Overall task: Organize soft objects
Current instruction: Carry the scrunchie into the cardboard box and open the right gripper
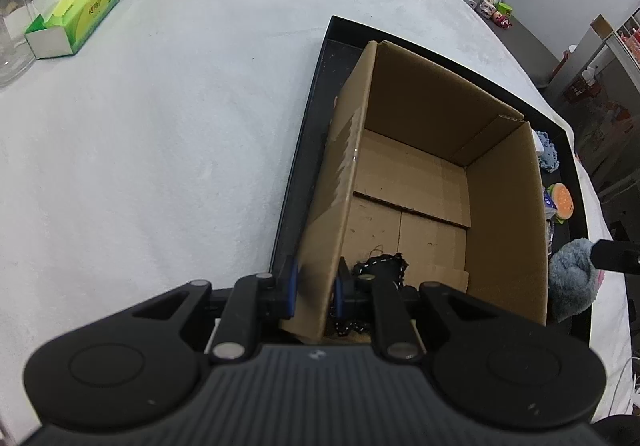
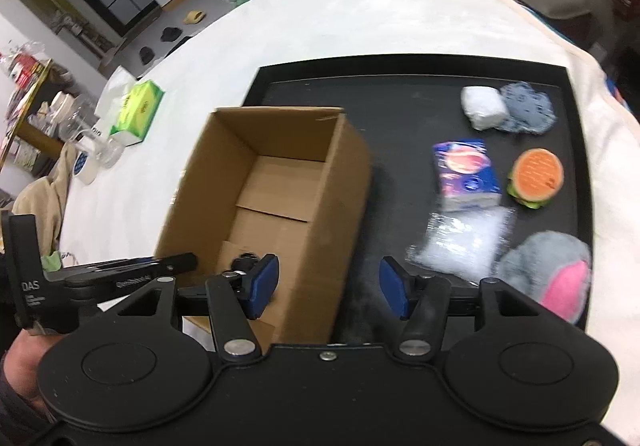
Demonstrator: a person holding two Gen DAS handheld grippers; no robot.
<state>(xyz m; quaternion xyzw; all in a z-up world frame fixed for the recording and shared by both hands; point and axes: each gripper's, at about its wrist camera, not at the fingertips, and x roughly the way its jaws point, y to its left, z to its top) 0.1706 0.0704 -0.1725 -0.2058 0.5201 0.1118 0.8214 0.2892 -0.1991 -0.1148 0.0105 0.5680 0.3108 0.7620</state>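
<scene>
Left gripper (image 1: 316, 296) is pinching the cardboard box (image 1: 420, 185) wall, keeping it steady on the black tray (image 2: 400, 93). My right gripper (image 2: 328, 288) is spread wide, holding nothing. I'd grab the grey plush (image 2: 548, 274) next, squeezing deep so it doesn't slip.

Brown cardboard box (image 2: 280, 181), black tray (image 2: 400, 63), orange-and-green burger toy (image 2: 536, 177), grey-and-pink plush (image 2: 552, 270), green tissue box (image 1: 76, 15).

I'm seeing both wrist cameras looking down close over the cardboard box (image 1: 420, 181), sharing the black tray (image 2: 400, 117).
</scene>
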